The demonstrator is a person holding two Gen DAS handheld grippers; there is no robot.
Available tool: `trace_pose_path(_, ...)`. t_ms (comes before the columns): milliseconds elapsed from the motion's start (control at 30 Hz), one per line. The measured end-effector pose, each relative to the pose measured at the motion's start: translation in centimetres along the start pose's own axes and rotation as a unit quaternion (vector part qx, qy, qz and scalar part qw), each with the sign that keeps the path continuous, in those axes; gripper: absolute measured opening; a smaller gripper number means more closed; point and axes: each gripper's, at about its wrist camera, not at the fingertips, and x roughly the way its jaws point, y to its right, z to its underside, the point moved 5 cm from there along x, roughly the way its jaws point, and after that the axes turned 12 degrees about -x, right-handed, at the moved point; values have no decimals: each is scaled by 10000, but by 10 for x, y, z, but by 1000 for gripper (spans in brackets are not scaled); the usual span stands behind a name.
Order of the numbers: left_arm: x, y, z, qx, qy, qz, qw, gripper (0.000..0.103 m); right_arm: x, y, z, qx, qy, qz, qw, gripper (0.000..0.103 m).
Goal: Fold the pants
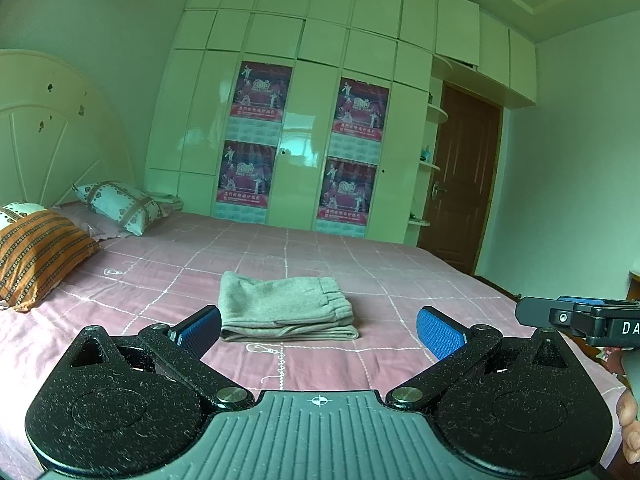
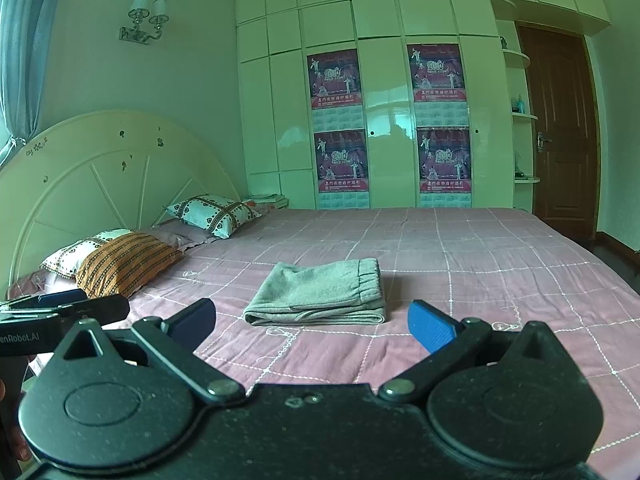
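Note:
Grey pants [image 1: 286, 306] lie folded into a compact rectangle on the pink checked bedspread [image 1: 360, 272], waistband toward the right. They also show in the right wrist view [image 2: 320, 296]. My left gripper [image 1: 320, 330] is open and empty, held back from the pants, near the bed's front edge. My right gripper [image 2: 314, 324] is open and empty, also short of the pants. The right gripper's side shows at the right edge of the left wrist view [image 1: 580, 316]; the left gripper's side shows at the left of the right wrist view [image 2: 64, 306].
Several pillows [image 2: 128, 258] lie by the white headboard [image 2: 100, 168] at the left. A white wardrobe with posters [image 2: 380, 120] stands behind the bed, a brown door [image 2: 560, 132] at the right. A wall lamp [image 2: 146, 18] hangs above the headboard.

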Motion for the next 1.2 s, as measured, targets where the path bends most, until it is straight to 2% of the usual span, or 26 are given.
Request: trace_pose_path(1200, 0, -1, 0, 27, -24, 52, 10000, 103, 1, 1, 1, -19, -28, -13, 10000, 97)
